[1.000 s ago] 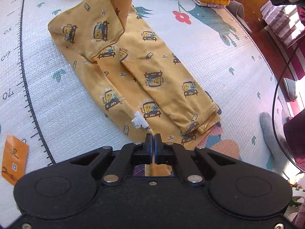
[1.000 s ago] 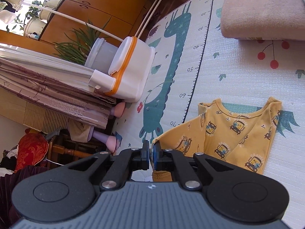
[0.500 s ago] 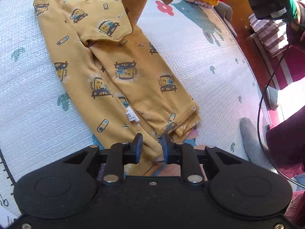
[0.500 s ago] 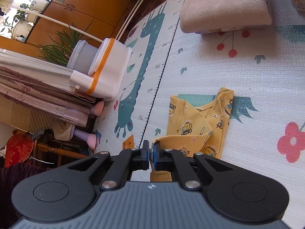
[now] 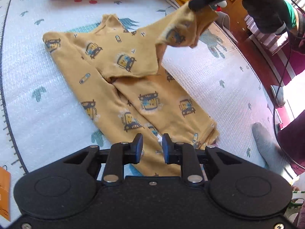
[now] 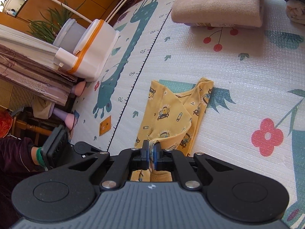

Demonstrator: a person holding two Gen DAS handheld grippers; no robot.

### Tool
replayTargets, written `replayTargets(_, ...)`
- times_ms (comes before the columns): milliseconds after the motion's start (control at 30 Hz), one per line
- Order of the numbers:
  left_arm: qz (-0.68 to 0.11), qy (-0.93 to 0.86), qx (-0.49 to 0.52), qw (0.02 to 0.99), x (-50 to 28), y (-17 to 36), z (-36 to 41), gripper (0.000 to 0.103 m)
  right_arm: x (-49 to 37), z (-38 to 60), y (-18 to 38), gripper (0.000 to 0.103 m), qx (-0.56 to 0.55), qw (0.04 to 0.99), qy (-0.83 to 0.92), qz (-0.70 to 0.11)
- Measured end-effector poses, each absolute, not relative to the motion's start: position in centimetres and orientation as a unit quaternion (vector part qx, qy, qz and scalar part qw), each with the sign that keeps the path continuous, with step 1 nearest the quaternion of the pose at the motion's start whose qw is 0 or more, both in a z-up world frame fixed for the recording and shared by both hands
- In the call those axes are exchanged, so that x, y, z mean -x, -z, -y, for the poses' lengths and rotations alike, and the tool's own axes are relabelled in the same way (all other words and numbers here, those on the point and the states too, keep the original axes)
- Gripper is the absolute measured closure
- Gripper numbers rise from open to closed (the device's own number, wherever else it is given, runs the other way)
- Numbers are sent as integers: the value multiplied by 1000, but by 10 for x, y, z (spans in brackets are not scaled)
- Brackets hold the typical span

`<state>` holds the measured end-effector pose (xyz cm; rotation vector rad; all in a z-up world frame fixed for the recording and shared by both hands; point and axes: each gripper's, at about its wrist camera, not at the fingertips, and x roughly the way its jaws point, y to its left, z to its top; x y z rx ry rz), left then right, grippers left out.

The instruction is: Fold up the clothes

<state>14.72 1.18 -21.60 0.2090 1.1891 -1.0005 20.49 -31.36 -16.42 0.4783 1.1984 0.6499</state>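
Only the left view shows left gripper (image 5: 150, 146) jaws parted; right gripper (image 6: 151, 153) pinches yellow garment (image 5: 133, 87).

Left gripper (image 5: 150, 147): we see matte black housing, two round bosses, silver screws, blue-faced pads (image 5: 137, 147).
Right gripper (image 6: 151, 152): ours has a ribbed grey top plate, black linkages, blue pads (image 6: 146, 153).
Sleeve (image 6: 13, 152): dark maroon, with a green wristband (image 6: 39, 155).
Sock (image 5: 266, 143): grey.
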Motion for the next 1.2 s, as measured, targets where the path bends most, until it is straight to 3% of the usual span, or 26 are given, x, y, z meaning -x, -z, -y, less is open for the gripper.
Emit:
replayTargets(300,-485,390,-100,777,-229,209,-4,84,-187,319,213,93,-176,744,-251,-593)
replayTargets(367,-483,378,-97,784,-242,210,-3,84,-183,325,223,88,-174,747,-237,-596)
replayTargets(433,-480,366,-95,791,-252,211,-1,84,-179,332,230,71,-174,752,-230,-594)
replayTargets(533,-478,355,-90,798,-265,212,1,84,-172,348,240,59,-225,743,-237,-585)
replayTargets(733,-478,335,-82,807,-287,214,1,84,-154,361,255,54,-229,734,-244,-591)
replayTargets(800,-482,329,-74,808,-294,216,1,84,-149,364,259,59,-232,727,-254,-595)
replayTargets(900,-492,314,-70,809,-301,220,2,84,-148,375,247,99,-237,738,-253,-579)
replayTargets(1100,-495,314,-63,808,-306,218,1,84,-152,399,214,99,-249,771,-243,-533)
replayTargets(1200,-491,318,-62,809,-308,212,-1,84,-156,390,212,95,-204,777,-242,-543)
